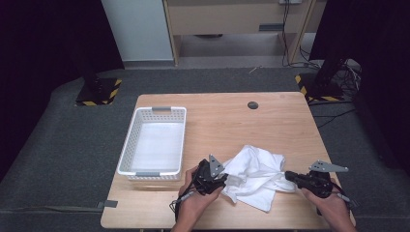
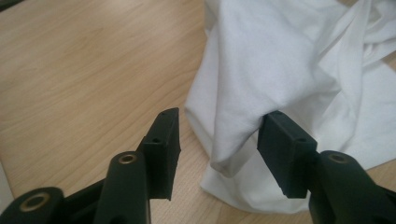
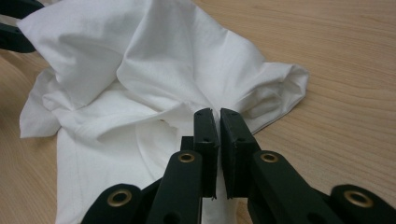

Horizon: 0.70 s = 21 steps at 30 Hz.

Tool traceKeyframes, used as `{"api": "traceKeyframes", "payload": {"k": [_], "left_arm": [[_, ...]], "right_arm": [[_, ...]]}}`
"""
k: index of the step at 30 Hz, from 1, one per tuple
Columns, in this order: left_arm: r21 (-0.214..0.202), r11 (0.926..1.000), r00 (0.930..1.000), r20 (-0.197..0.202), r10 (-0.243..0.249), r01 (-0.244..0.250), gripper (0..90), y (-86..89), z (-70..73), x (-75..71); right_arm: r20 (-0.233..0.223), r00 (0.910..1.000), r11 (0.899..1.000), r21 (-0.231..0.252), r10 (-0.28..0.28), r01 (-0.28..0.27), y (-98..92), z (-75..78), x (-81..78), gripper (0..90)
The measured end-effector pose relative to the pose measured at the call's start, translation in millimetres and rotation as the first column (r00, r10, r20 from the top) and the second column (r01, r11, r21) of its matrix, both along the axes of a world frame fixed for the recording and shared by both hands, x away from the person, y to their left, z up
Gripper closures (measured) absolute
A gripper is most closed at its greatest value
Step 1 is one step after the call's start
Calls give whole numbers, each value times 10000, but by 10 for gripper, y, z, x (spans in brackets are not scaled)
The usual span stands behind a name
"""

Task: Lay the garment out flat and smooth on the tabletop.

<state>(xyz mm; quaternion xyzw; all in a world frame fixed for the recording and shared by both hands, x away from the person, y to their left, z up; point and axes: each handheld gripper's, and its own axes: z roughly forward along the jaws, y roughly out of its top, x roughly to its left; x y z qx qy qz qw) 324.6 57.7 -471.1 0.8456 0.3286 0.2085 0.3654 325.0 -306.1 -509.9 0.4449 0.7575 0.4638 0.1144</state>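
Your left gripper [image 2: 218, 135] is released, a hanging fold of the white cloth [image 1: 255, 175] loose between its jaws, and the cloth lies crumpled near the desk's [image 1: 222, 121] front edge, right of centre. It's soft, light and floppy, so it'll sag and drag; grab bunched folds or a hem. Your right gripper [image 3: 218, 122] is clenched on the cloth's right edge; the white basket [image 1: 126, 147] sits empty at the left edge, clear of the work.

1. A basket [image 1: 153, 142] sits on the table's [image 1: 270, 121] left half.
2. A crumpled cloth [image 1: 254, 176] lies right of it, near the front edge.
3. The left gripper [image 1: 223, 180] is at the cloth's left, the right gripper [image 1: 288, 175] at its right.
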Motion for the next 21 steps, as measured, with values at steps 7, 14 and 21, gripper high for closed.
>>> {"api": "traceKeyframes", "payload": {"k": [7, 14, 21], "left_arm": [[-205, 9990, 9985, 369, -399, 406, 462, -104, 110, -123], [-602, 9954, 9964, 461, -718, 746, 468, -198, 210, -211], [-333, 9847, 9846, 422, -1697, 1711, 532, -460, 90, -301]], "right_arm": [[-33, 10000, 9999, -111, -16, 16, 10, -17, 3, 852], [-140, 9999, 9998, -179, -59, 56, 6, -52, 17, 844], [-28, 10000, 9993, -364, -55, 53, 38, -62, 8, 807]]}}
